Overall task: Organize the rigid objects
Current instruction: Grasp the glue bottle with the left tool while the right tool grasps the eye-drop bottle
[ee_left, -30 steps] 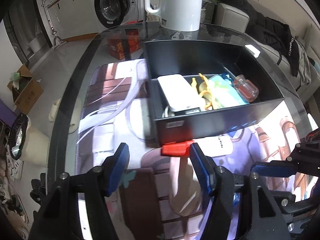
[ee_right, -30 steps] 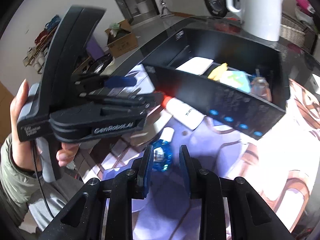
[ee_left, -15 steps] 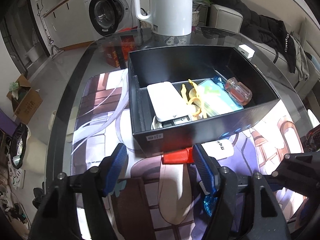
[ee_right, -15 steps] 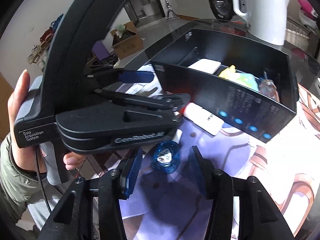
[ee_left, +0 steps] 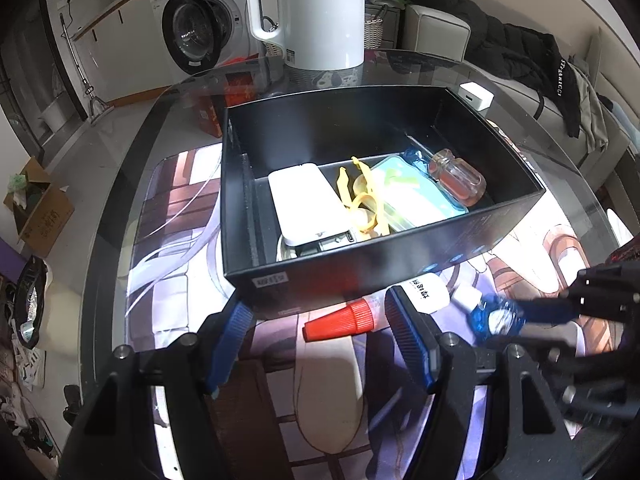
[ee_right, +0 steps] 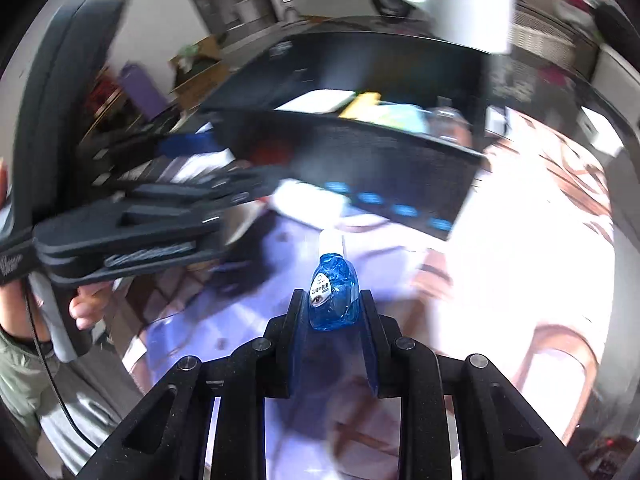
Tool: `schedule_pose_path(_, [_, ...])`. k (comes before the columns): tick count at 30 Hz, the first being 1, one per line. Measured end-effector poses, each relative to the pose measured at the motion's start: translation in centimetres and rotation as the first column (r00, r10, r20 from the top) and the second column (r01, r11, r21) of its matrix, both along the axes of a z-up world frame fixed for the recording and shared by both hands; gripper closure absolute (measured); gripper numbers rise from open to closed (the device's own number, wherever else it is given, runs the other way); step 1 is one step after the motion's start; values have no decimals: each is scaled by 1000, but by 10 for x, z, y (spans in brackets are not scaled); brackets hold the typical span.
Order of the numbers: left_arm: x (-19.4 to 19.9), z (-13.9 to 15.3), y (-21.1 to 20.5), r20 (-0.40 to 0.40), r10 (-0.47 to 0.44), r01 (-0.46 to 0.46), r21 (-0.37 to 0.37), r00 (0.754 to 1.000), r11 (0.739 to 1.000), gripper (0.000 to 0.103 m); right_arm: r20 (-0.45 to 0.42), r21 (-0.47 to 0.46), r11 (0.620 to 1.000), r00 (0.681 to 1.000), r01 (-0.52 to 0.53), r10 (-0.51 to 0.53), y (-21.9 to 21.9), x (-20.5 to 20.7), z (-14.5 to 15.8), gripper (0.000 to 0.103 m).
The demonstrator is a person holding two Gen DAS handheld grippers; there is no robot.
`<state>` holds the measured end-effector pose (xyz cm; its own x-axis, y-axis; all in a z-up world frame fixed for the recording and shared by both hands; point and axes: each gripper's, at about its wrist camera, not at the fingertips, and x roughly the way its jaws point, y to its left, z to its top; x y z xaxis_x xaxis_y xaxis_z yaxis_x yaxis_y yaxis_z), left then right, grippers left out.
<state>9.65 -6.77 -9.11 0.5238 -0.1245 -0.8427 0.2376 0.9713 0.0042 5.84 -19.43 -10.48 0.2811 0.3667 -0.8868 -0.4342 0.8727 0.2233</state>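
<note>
My right gripper (ee_right: 330, 306) is shut on a small blue dropper bottle (ee_right: 332, 296) with a white cap and holds it above the printed mat; the bottle also shows in the left wrist view (ee_left: 496, 318). My left gripper (ee_left: 320, 332) is open, its jaws on either side of a white tube with a red cap (ee_left: 340, 324) that lies on the mat against the front wall of the black box (ee_left: 360, 268). The box holds a white case (ee_left: 304, 204), a yellow piece (ee_left: 360, 200), a teal case (ee_left: 416, 196) and a small clear bottle (ee_left: 456, 178).
A white kettle (ee_left: 312, 12) stands on the glass table behind the box. A small white block (ee_left: 476, 96) lies at the back right. The table's left edge (ee_left: 116, 184) drops to the floor. The left gripper's body (ee_right: 120, 220) fills the left of the right wrist view.
My right gripper has shut on the blue bottle and lifted it off the mat. My left gripper has drawn back a little from the box, with the red-capped tube still between its open jaws.
</note>
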Motion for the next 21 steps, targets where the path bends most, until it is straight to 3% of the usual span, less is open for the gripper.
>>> schedule_pose_path(5, [-1,1,-1,-18,-26,26,-1,1000,1000,34,10,29,996,996,89,-90,-21,17,-5,78])
schedule_pose_path(13, [-15,-7,-15,-88,-157,158,0,984,987,36,7,59,997,999,50,-51,-5,20,-2,78])
schedule_pose_path(21, [-14,-11,-19,-91,-183,186,26,979,982,36,-3,93,993,997,71,-71,-13,30,-1,78])
